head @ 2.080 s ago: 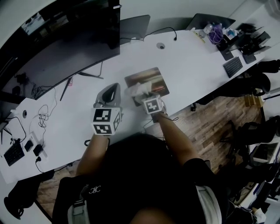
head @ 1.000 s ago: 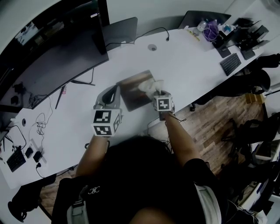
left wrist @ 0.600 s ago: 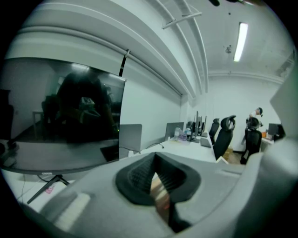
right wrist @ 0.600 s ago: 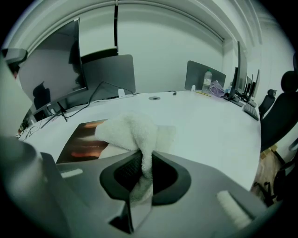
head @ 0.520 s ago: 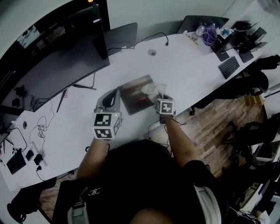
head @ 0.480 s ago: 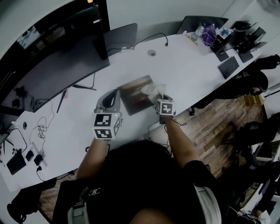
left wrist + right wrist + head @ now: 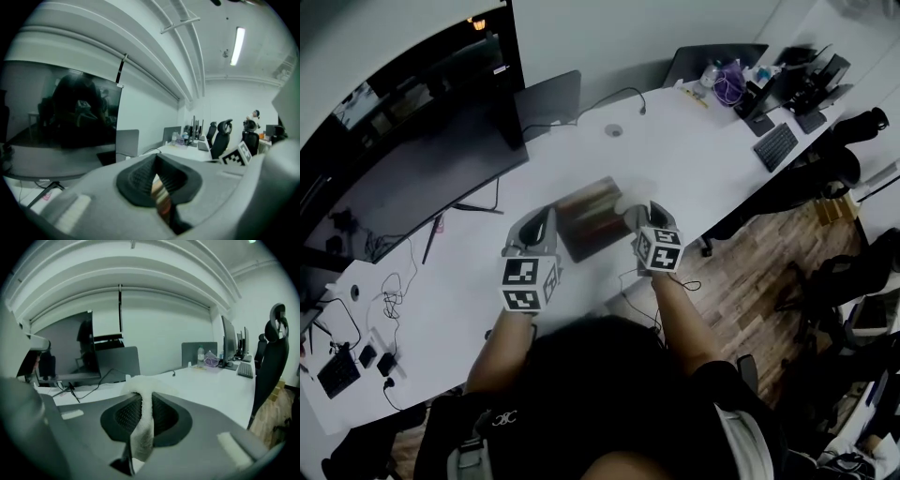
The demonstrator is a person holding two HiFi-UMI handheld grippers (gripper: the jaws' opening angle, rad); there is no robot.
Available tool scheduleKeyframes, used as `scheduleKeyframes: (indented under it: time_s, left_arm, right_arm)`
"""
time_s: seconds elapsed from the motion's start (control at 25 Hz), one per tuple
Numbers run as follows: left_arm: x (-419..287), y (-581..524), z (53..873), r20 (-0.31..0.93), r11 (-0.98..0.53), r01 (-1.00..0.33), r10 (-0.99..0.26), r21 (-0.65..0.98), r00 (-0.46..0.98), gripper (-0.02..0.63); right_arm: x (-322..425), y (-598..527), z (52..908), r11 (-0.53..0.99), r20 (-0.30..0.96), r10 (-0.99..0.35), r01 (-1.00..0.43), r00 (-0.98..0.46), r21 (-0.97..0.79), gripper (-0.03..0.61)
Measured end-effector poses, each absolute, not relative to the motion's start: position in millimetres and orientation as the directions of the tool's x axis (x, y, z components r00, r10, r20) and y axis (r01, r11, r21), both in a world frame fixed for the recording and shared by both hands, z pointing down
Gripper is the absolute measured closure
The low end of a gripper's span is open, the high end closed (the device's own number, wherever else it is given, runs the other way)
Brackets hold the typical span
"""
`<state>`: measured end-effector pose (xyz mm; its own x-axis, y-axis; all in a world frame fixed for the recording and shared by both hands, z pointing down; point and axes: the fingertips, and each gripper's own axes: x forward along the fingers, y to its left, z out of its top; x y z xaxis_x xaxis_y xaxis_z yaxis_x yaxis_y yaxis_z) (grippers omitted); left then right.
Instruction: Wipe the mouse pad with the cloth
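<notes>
At the centre of the head view, one brown-patterned mouse pad (image 7: pixel 589 217) lies flat on the long white desk (image 7: pixel 694 141), with two grippers flanking it. The left gripper (image 7: pixel 546 221) sits at the pad's left edge. In the left gripper view its jaws are pressed together with a thin brownish strip pinched between them, which looks like that edge of the pad. The right gripper (image 7: pixel 142 397) is at the pad's right edge, lower centre-right of the frame. Its jaws are closed on one white cloth (image 7: pixel 142 427), which runs down through the gap and bunches up over the jaw tips. From above, the cloth shows only as a pale blur over the pad's right end, so contact with the pad cannot be confirmed. Each gripper carries one marker cube, two in all: the left cube (image 7: pixel 528 284) and the right cube (image 7: pixel 661 249). One large dark monitor (image 7: pixel 422 150) fills the upper left of the frame. One dark keyboard (image 7: pixel 775 146) lies at the desk's far upper-right end, well apart from the pad.
</notes>
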<state>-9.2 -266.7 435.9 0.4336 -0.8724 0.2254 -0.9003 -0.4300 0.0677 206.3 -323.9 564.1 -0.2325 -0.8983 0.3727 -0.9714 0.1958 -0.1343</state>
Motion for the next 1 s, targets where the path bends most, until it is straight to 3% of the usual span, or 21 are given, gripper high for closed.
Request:
scheduleKeyframes:
  time_s: [0.48, 1.0]
  left_arm:
    - [7, -274, 420, 0.174, -0.472, -0.879, -0.862, 0.071, 0.477, 0.615]
    - [14, -270, 414, 0.162, -0.513, -0.857, -0.842, 0.058, 0.515, 0.615]
  right_arm:
    - [208, -285, 403, 0.196, -0.007, -0.981, -0.980, -0.196, -0.033, 0.541]
    - [193, -267, 395, 0.211, -0.021, -0.977, -0.977, -0.210, -0.037, 0.540]
